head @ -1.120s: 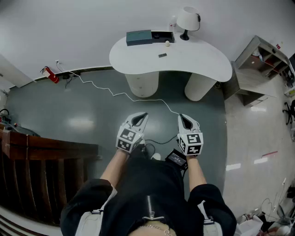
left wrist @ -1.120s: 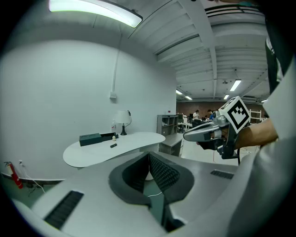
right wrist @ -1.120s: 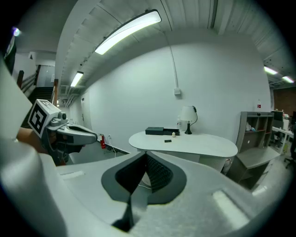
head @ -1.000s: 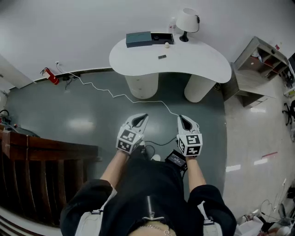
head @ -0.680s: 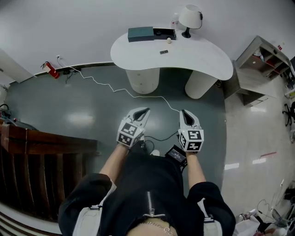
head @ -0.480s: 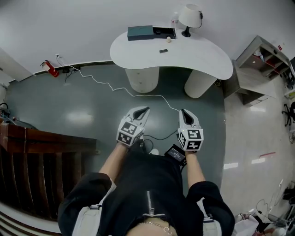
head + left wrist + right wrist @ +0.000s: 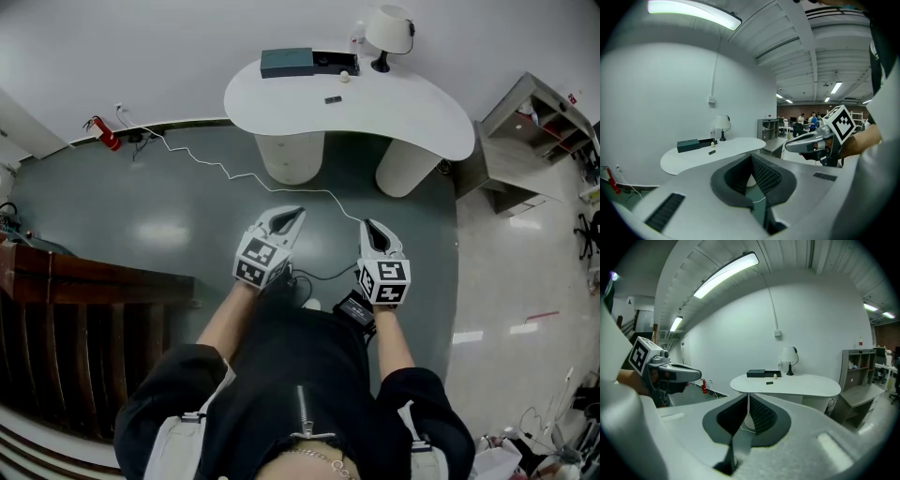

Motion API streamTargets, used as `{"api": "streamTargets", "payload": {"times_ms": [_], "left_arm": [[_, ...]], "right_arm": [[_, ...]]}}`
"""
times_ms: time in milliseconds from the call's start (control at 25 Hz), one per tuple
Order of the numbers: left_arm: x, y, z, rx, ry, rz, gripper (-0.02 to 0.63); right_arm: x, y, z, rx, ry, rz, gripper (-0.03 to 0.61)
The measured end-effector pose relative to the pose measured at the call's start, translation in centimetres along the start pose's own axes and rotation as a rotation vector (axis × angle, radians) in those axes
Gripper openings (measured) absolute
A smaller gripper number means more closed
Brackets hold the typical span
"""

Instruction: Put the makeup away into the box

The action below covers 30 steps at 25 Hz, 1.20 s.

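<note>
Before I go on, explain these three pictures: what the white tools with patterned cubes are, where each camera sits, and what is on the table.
No robot here: a person holds a hand tool in each hand, the left gripper and right gripper; the patterned cubes are part of them. The head view comes from a camera on the person's head, looking down. The other two come from cameras riding on each gripper, looking along its jaws. Both pairs of jaws are shut and hold nothing. Ahead stands a white table with a dark box, a lamp, a small dark item and a small pale one.
</note>
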<state>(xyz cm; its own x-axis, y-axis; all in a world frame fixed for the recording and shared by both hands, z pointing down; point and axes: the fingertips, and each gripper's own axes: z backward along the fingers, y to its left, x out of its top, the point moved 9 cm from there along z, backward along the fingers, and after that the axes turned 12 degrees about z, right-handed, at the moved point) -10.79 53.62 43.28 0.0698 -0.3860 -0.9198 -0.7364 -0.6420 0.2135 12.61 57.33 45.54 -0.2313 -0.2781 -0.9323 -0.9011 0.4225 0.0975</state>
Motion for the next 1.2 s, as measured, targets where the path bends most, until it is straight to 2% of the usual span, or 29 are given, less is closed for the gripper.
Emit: {"api": "streamTargets", "payload": {"times_ms": [160,360,520,640,1200], "left_arm": [[0.0,0.4,-0.5,-0.017,-0.003,0.019,0.011],[-0.2,0.8,-2.0,-0.03,0.034,-0.011,0.011],[-0.1,2.3,-3.5,-0.044,0.042,-0.002,0.011],[0.3,4.0,-5.2,-0.045,0.054,-0.02,0.011],[5.6,13.9,-13.1,-0.112,0.064,0.005,0.011]], "right_arm": [[0.1,-0.1,-0.5,-0.001,-0.003,-0.005,0.008],[0.4,-0.7,-1.6,-0.009,0.006,-0.007,0.008],[0.8,-1.2,-3.5,-0.005,0.009,-0.01,0.008],[1.1,-1.8,-5.6,-0.005,0.023,-0.009,0.008],[5.6,-5.5,-17.2,-0.035,0.057,-0.015,0.008]]}}
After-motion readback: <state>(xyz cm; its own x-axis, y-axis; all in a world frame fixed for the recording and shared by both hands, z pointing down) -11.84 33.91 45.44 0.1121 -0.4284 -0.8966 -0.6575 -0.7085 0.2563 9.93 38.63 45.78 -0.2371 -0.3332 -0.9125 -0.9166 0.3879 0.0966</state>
